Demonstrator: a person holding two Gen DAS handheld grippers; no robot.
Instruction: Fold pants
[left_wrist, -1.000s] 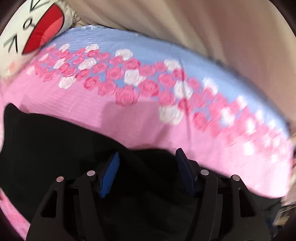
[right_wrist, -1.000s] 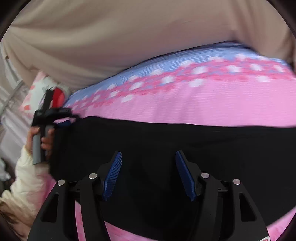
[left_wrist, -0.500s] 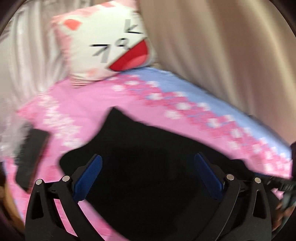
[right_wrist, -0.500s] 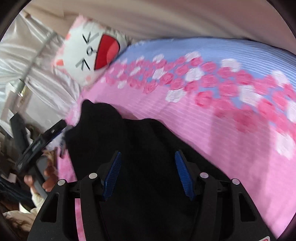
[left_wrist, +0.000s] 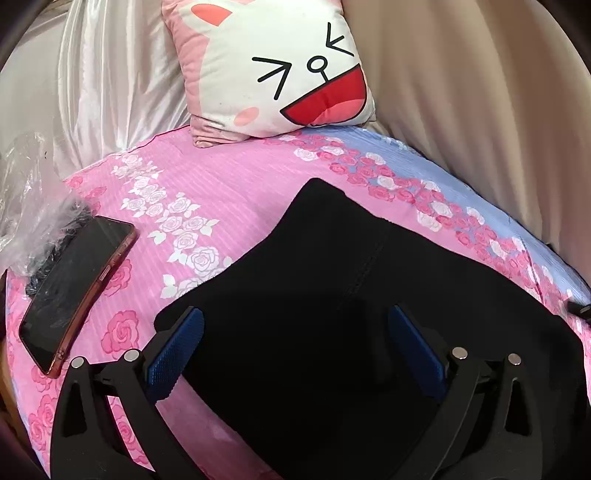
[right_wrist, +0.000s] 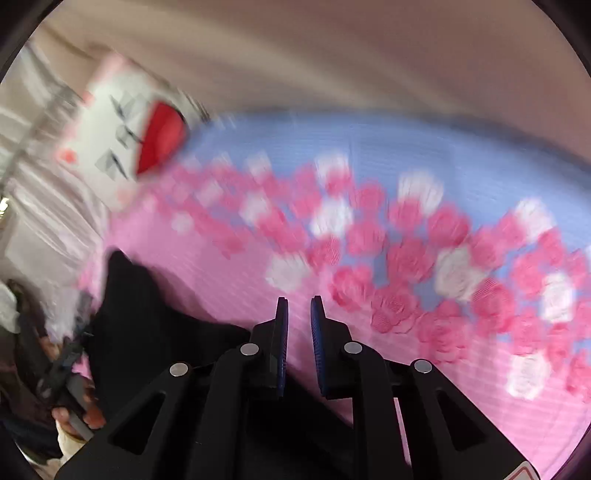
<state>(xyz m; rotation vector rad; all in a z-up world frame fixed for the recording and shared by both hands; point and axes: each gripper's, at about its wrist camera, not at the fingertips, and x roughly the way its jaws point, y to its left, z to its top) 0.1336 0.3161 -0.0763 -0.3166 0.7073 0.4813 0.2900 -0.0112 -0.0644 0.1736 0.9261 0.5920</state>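
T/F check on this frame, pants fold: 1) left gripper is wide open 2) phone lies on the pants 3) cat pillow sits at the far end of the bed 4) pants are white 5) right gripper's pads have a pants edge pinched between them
1) True. The left gripper stands wide open over the pants, nothing pinched.
2) False. The phone lies on the pink sheet, apart from the pants, beside a plastic bag.
3) True. The pillow stands at the far end of the sheet, against the curtains.
4) False. They are black.
5) False. The right gripper is closing, a narrow gap left; only pink sheet shows between its tips, with the pants lower and to the left.
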